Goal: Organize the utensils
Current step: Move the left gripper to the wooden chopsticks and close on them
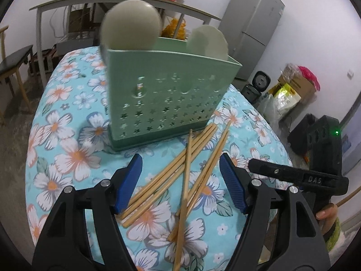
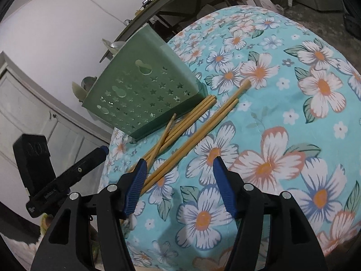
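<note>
**Chopsticks lie loose before the open jaws**

Left wrist view: the left gripper (image 1: 180, 180) hangs with jaws open and empty over the chopsticks (image 1: 180, 180), which lie scattered on the worktop (image 1: 67, 153) between them. Most run from near left to far right, one crossing them almost straight away. The caddy (image 1: 167, 99) stands just beyond, spoons (image 1: 130, 22) in it.

Right wrist view: the right gripper (image 2: 178, 187) is open and empty too. The sticks lie to its left, their near ends by the left jaw. Open cloth lies right; the worktop's edge is close on the left. The left gripper seems better placed.
</note>
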The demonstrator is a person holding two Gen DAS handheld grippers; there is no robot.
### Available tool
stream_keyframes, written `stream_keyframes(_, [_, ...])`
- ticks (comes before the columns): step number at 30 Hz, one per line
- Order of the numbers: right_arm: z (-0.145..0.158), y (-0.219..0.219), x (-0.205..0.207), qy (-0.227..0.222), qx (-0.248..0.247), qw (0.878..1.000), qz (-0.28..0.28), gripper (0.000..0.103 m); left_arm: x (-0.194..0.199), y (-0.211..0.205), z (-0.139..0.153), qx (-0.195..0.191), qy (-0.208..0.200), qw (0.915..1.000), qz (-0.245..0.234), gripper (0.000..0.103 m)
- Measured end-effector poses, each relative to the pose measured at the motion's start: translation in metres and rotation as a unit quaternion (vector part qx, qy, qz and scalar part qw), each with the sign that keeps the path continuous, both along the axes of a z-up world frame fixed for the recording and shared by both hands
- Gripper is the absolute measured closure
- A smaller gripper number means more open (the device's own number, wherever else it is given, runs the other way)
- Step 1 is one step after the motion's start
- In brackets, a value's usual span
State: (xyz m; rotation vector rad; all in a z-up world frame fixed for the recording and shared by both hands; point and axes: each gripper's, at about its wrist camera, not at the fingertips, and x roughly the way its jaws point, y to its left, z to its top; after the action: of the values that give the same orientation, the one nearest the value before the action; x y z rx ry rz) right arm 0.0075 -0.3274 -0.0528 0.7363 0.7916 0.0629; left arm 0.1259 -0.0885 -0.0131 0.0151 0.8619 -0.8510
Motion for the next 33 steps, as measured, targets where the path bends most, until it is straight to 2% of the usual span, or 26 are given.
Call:
stream_keyframes(3, [-0.006, 0.0, 0.001, -0.007, -0.002, 1.0, 0.006, 0.044, -0.002, -0.01, -0.002, 0.004, -0.006, 0.9997, -0.024, 0.044])
stream_keyframes(4, [-0.007, 0.0, 0.001, -0.007, -0.005, 1.0, 0.007, 0.045, -0.003, -0.015, -0.004, 0.011, -0.011, 0.9993, -0.033, 0.05])
stream_keyframes(10, [-0.008, -0.006, -0.002, -0.028, -0.019, 0.999, 0.008, 0.056, -0.004, -0.034, -0.01, 0.037, -0.02, 0.9964, -0.074, 0.072])
stream_keyframes(13, [-0.008, -0.009, -0.001, -0.03, -0.021, 0.999, 0.007, 0.059, -0.003, -0.045, -0.013, 0.046, -0.022, 0.9941, -0.096, 0.079])
stream_keyframes(17, [-0.01, -0.015, -0.002, -0.03, -0.018, 0.999, 0.002, 0.06, 0.004, -0.056, -0.018, 0.056, -0.014, 0.9926, -0.107, 0.084])
stream_keyframes(23, [-0.014, -0.016, 0.0, -0.028, -0.015, 0.999, 0.001, 0.06, 0.023, -0.076, -0.029, 0.063, 0.013, 0.9929, -0.1, 0.085])
stream_keyframes(33, [-0.018, -0.019, 0.001, -0.027, -0.006, 1.0, -0.001, 0.06, 0.052, -0.081, -0.053, 0.058, 0.088, 0.9919, -0.071, 0.085])
